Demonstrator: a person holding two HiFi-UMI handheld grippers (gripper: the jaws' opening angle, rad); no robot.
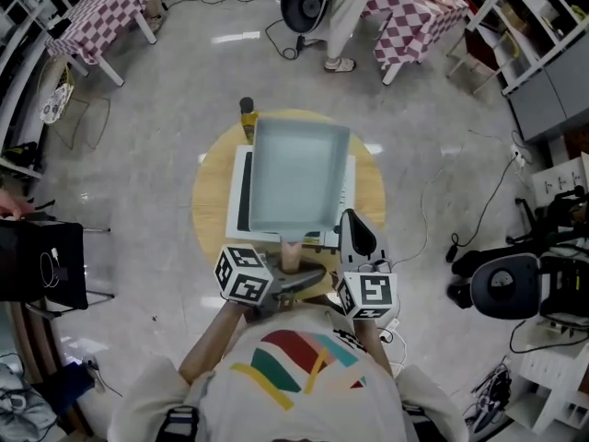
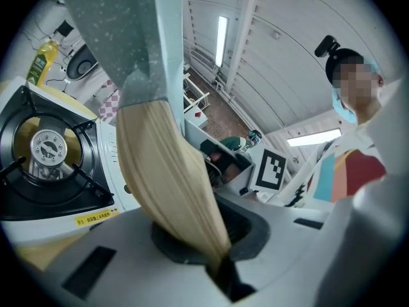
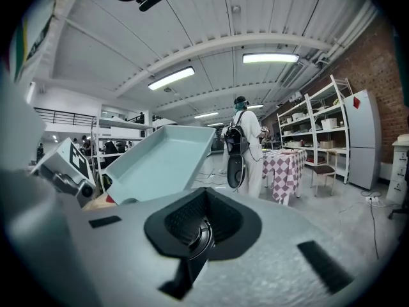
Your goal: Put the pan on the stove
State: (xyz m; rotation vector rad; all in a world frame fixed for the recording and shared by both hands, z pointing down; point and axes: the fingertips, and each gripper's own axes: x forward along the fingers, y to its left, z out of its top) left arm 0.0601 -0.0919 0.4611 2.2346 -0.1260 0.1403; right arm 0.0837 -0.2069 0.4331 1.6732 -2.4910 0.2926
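Pan (image 1: 299,178) first. In the head view it hangs flat right over the stove (image 1: 241,191) and hides most of it. From straight above I can't be sure how much air is left under it. The stove sits on the round wooden surface (image 1: 207,201), and a yellow bottle (image 1: 247,109) stands just past the stove's far left corner. My left gripper (image 1: 293,276) comes in at the stove's near edge, turned across to the pan's wooden handle (image 1: 292,256). The right gripper (image 1: 354,233) stands by the stove's near right corner, pointing away from me and off the pan. Both forearms are tucked close to the body.

In the left gripper view the jaws are clenched on the end of the handle, and the pale wood runs up out of them to the pan's speckled underside. The burner (image 2: 45,149) lies bare below, so I judge the pan to be raised over the stove, not yet down. Gripping the handle's end puts the gripper clear of the stove top.

In the right gripper view the jaws are pressed together with nothing between them. This gripper is tipped up toward the ceiling, and the pan's open tray shows off to its left. I read it as idle, held aside so the left can lower alone.
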